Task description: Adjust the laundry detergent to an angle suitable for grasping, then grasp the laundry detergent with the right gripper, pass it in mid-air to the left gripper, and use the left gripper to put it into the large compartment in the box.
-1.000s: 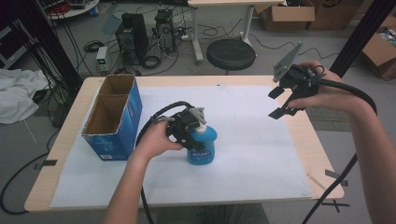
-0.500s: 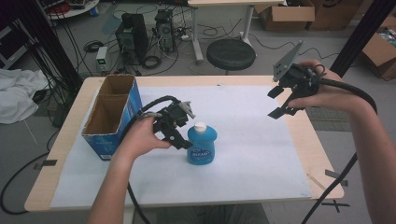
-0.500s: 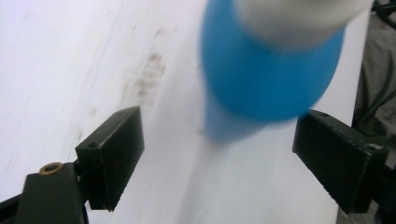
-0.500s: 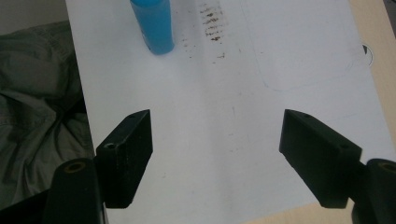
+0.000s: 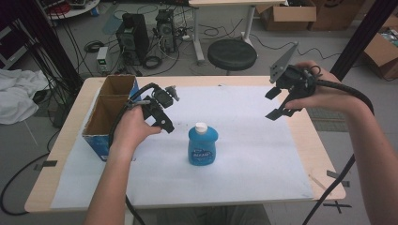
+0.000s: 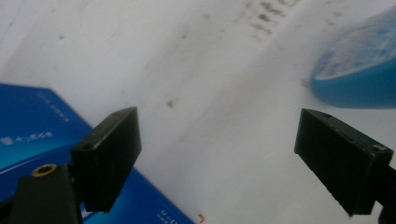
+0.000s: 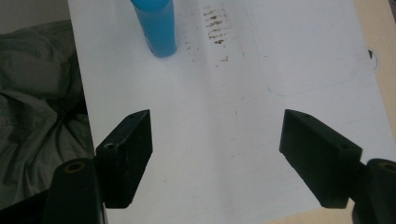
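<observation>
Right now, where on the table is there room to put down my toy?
The white sheet is bare between the blue bottle and the right gripper, and along the near edge. It is crowded at the left, where the blue box and the left gripper sit close to the bottle.

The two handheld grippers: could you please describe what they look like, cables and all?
Both are black. The left gripper trails a black cable that loops over the hand. The right gripper carries a grey three-cornered plate on top and a thick black ribbed cable. Their fingers are flat, blocky black pads, with a brass-coloured ring below. Both forearms are bare, without sleeves.
</observation>
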{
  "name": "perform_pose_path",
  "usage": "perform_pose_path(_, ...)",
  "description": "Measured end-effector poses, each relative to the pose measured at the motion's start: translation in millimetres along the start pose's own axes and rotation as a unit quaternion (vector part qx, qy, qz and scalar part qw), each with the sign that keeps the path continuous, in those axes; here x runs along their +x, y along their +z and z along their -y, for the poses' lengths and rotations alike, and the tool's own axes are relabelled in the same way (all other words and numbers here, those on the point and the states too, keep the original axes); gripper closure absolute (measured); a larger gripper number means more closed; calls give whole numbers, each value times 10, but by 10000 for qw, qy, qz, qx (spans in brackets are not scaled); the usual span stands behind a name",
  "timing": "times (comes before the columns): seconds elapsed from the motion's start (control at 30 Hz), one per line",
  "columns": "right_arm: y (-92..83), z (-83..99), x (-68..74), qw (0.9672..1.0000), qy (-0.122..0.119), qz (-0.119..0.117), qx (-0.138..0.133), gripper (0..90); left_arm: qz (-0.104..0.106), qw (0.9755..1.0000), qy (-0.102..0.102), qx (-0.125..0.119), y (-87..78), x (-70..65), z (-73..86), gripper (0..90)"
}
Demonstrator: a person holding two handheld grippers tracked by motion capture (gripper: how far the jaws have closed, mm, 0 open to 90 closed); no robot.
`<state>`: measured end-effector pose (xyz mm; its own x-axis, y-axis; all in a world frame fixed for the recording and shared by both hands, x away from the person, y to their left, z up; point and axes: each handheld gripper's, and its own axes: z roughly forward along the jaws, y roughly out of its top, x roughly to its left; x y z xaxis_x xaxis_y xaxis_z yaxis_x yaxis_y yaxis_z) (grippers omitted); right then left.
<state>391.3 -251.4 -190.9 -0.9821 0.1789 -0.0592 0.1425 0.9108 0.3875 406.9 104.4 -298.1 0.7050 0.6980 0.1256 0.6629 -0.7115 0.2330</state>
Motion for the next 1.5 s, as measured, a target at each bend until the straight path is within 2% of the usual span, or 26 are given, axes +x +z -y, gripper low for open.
perform_pose_path(0.03, 5, -8, 1, 10000, -11, -6, 9, 258, 0, 10000, 0, 0, 0, 0, 0, 154)
perform_pose_path(0.1, 20, -29, 2, 10000, -29, -16, 7, 256, -79, 9994, -333, 69, 77, 85, -32, 153)
perform_pose_path(0.13, 28, -39, 4, 10000, -41, -26, -2, 256, -79, 9994, -333, 69, 77, 85, -32, 153)
perform_pose_path(0.27, 53, -81, 10, 9999, -90, -57, 29, 255, -116, 9980, -616, 92, 176, 186, -78, 153)
perform_pose_path(0.37, 67, -109, 18, 9999, -117, -85, 8, 252, -140, 9976, -675, 112, 217, 213, -104, 152)
perform_pose_path(0.77, 84, -112, 55, 9999, -103, -112, 24, 246, -198, 9974, -691, 72, 224, 221, -112, 136)
perform_pose_path(1.1, 19, -102, 117, 9999, -144, -72, 5, 245, -309, 9973, -672, 8, 135, 162, -82, 127)
perform_pose_path(1.27, 41, -84, 154, 9999, -156, -70, 16, 245, -374, 9978, -530, 104, 148, 128, -105, 123)
perform_pose_path(1.4, 44, -71, 157, 9998, -161, -72, 6, 244, -395, 9979, -520, 34, 126, 103, -112, 122)
perform_pose_path(1.5, 34, -74, 151, 9998, -161, -77, 8, 244, -408, 9979, -504, 69, 125, 105, -111, 115)
